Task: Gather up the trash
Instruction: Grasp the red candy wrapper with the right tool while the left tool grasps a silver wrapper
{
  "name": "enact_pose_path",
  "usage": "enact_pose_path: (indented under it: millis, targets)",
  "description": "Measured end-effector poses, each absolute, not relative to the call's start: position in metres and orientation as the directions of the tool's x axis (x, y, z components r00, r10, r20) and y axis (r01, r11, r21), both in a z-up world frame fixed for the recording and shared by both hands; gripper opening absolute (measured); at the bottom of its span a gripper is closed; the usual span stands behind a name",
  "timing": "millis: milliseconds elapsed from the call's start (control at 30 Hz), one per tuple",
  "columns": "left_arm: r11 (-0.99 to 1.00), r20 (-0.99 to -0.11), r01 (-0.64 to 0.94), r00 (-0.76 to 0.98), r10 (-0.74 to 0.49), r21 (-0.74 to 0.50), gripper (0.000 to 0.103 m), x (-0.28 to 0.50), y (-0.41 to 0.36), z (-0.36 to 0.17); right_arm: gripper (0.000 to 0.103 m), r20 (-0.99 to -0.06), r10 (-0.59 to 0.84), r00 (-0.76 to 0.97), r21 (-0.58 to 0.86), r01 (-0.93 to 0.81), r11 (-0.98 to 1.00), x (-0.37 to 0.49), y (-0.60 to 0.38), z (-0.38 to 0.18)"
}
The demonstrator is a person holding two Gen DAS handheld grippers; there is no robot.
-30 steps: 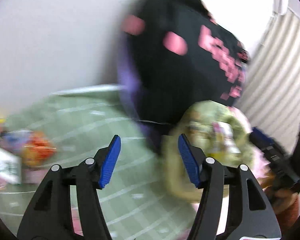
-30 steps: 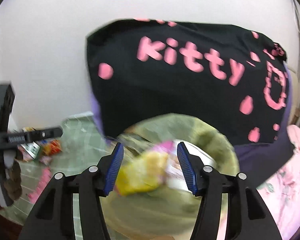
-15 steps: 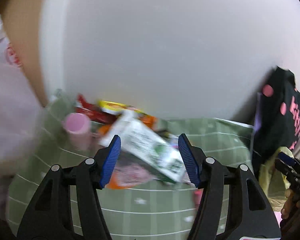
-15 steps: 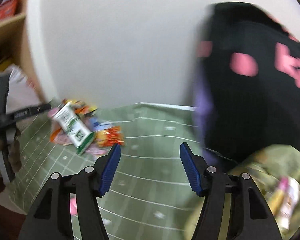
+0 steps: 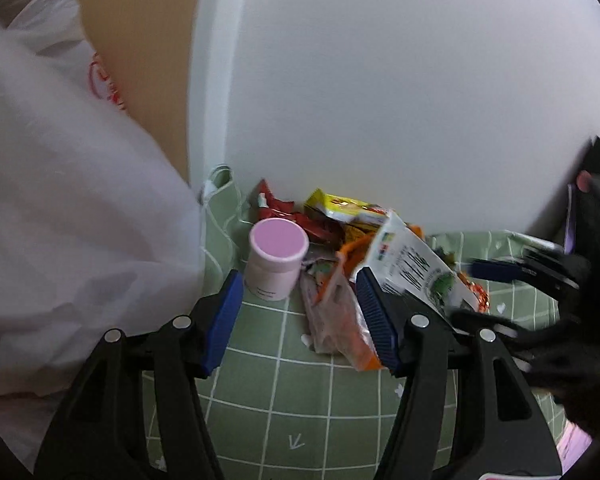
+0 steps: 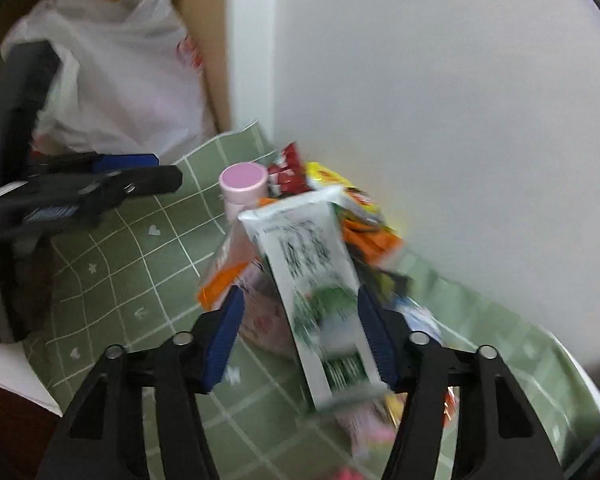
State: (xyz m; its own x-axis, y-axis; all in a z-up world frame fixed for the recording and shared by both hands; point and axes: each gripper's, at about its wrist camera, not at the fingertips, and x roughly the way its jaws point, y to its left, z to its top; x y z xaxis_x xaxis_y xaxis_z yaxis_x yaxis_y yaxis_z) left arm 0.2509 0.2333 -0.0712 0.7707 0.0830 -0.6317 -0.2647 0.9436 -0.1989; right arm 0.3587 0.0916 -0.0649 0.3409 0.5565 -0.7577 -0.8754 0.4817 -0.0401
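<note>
Right wrist view shows the right gripper (image 6: 298, 334) pointing down over a white-and-green carton (image 6: 320, 292) that lies slanted on top of a heap of snack wrappers (image 6: 364, 232); its jaws are closing, the carton is between them, and blur hides whether the pads press on it yet. The heap sits on a green checked cloth (image 6: 140, 264) against the white wall (image 6: 440, 100), and a small pink-lidded bottle (image 6: 242, 186) stands upright just left of the carton. Beyond that bottle slumps a white plastic bag (image 6: 112, 80). In the left wrist view the left gripper (image 5: 300, 314) hangs with its jaws apart and nothing between them, near the bottle (image 5: 276, 260) and the carton (image 5: 416, 264). The carton looks light, probably empty, with thin walls that would buckle under a hard squeeze, so a gentle hold across its narrow faces near the middle seems best. The wrappers are limp, crinkly and slick; pinching a crumpled edge should serve.
</note>
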Motion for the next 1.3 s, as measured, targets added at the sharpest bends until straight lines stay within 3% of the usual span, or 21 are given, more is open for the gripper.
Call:
enact_pose_path:
  millis: [200,433,533,633,833,900,933,1033,1167,1300]
  targets:
    - [0.943,-0.594,-0.228,0.803,0.04,-0.244,0.056,0.252,0.239,-0.06,0.049,-0.776,0.451,0.441,-0.219,-0.858,0.464,0.38,0.125,-0.085]
    - [0.932,-0.614,-0.175,0.787,-0.061,-0.317,0.056,0.28,0.233,-0.07,0.049,-0.8,0.449,0.398,-0.069,-0.804,0.59,0.403,0.068,-0.085]
    - [0.944,-0.653,-0.157,0.754,-0.076,-0.291,0.056,0.296,0.219,-0.083,0.037,-0.787,0.468,0.401,-0.009,-0.767,0.642,0.4,0.033,-0.081]
    - [0.945,-0.667,-0.139,0.739,-0.1,-0.296,0.056,0.311,0.209,-0.087,0.016,-0.789,0.456,0.412,-0.006,-0.747,0.665,0.394,0.017,-0.078]
    - [0.949,-0.596,-0.123,0.799,-0.08,-0.292,0.056,0.342,0.207,-0.057,0.017,-0.755,0.513,0.408,0.108,-0.694,0.711,0.378,-0.019,-0.068]
    - [0.944,-0.581,-0.15,0.812,-0.052,-0.295,0.056,0.351,0.209,-0.048,0.025,-0.719,0.53,0.45,0.12,-0.671,0.732,0.369,-0.033,-0.056]
    - [0.94,-0.562,-0.162,0.826,-0.038,-0.302,0.056,0.353,0.21,-0.041,0.038,-0.711,0.526,0.466,0.114,-0.662,0.741,0.366,-0.041,-0.052]
    - [0.945,-0.541,-0.17,0.841,-0.008,-0.279,0.056,0.359,0.208,-0.029,0.04,-0.693,0.506,0.514,0.09,-0.634,0.768,0.36,-0.064,-0.045]
    - [0.973,-0.641,-0.164,0.767,0.022,-0.163,0.056,0.387,0.194,-0.038,0.04,-0.704,0.454,0.546,0.081,-0.573,0.815,0.363,-0.085,-0.051]
    - [0.959,-0.693,-0.223,0.72,0.041,-0.175,0.056,0.417,0.196,-0.064,0.04,-0.704,0.441,0.557,0.099,-0.537,0.838,0.363,-0.085,-0.059]
